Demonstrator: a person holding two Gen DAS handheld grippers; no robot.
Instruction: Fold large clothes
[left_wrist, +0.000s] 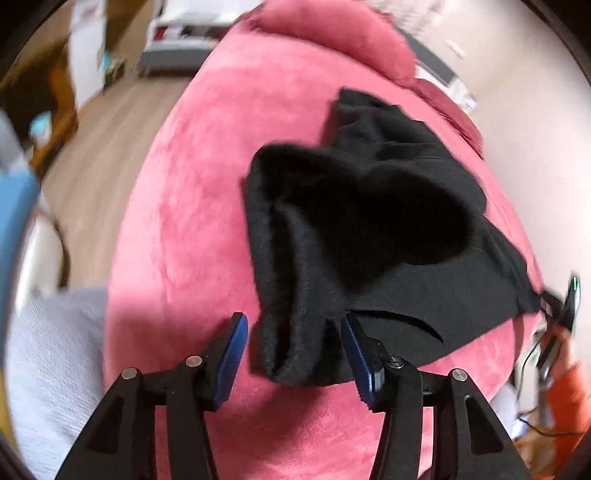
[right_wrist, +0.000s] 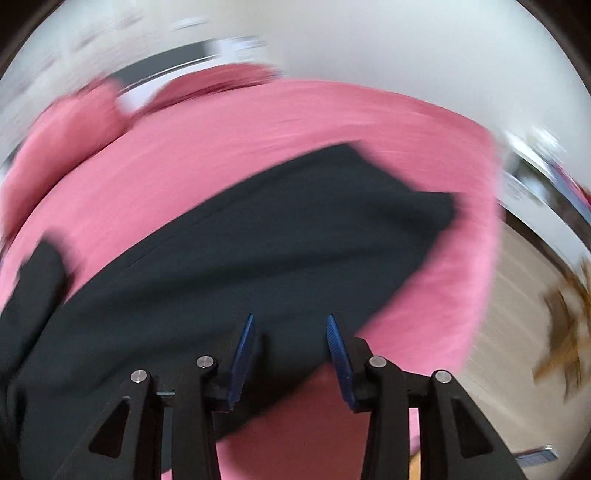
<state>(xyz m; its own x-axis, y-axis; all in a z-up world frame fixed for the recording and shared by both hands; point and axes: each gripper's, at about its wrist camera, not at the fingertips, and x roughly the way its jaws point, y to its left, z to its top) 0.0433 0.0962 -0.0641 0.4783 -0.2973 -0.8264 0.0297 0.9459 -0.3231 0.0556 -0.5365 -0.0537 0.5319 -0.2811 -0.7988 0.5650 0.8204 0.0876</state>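
On the pink plush bed (left_wrist: 177, 221), the left gripper (left_wrist: 293, 334) shows the crumpled black fleece garment (left_wrist: 351, 229) bunched between half-open jaws, unpinched, whereas the right gripper (right_wrist: 290, 338), blurred, shows it flat beneath its part-open, empty jaws.

Bare pink plush bed cover (left_wrist: 177, 229) left of crumpled black fleece garment (left_wrist: 354, 229): free passage; garment bunches ahead.
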